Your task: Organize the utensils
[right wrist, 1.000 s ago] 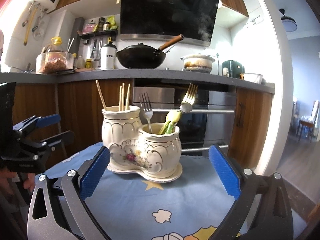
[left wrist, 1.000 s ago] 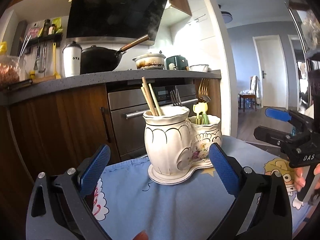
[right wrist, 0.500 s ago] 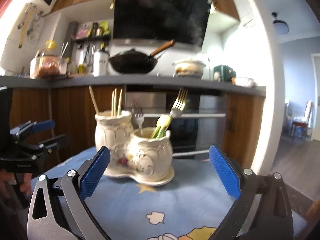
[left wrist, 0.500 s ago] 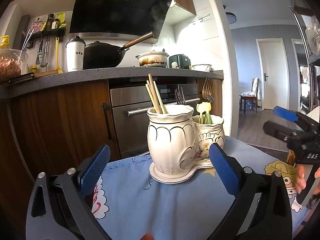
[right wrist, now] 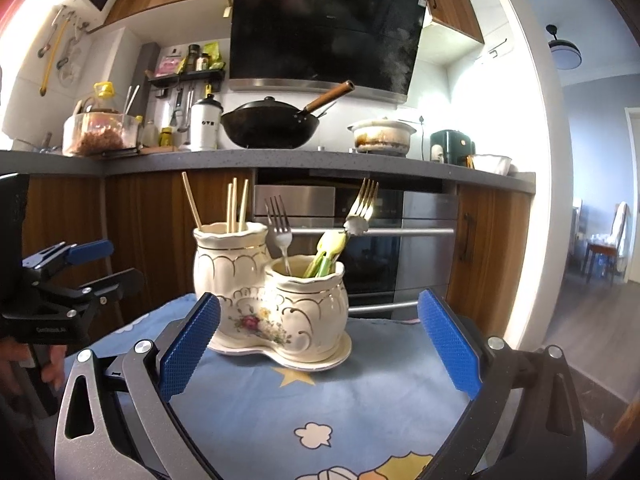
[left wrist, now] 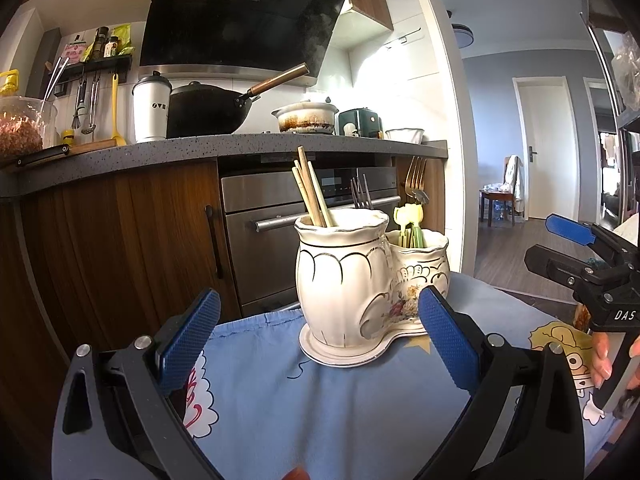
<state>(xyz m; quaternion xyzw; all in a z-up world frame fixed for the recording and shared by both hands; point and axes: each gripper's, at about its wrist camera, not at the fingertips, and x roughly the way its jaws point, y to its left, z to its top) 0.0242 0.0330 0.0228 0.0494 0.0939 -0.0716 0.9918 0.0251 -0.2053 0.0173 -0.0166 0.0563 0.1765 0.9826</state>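
I am holding my left gripper [left wrist: 318, 336] spread wide and empty, low over the blue cartoon-print cloth [left wrist: 320, 412] that is covering the counter. My right gripper [right wrist: 318, 338] is likewise gaping and gripping nothing, hovering over the same cloth from the other side. Between the two, near the far edge of the counter, the ceramic double holder [right wrist: 272, 300] is standing upright on its own joined saucer. Its taller pot is carrying the wooden chopsticks [right wrist: 232, 208], which are leaning apart. The shorter pot is carrying a silver fork [right wrist: 280, 228], a gold fork [right wrist: 360, 208] and some green-and-yellow handled pieces [right wrist: 326, 252], all tilting toward the counter's right edge.

Everything seems to be sitting in a pot already, so I am judging the step as choosing one piece to lift or straighten. To do it well, I should be approaching from above and closing on a single handle high up, clear of its neighbours. I should be pulling along the handle's own lean, not sideways, so the pot is not tipping. The thin chopsticks are likely to slip or scissor if I am pinching off centre. My other gripper could be steadying the holder's body.
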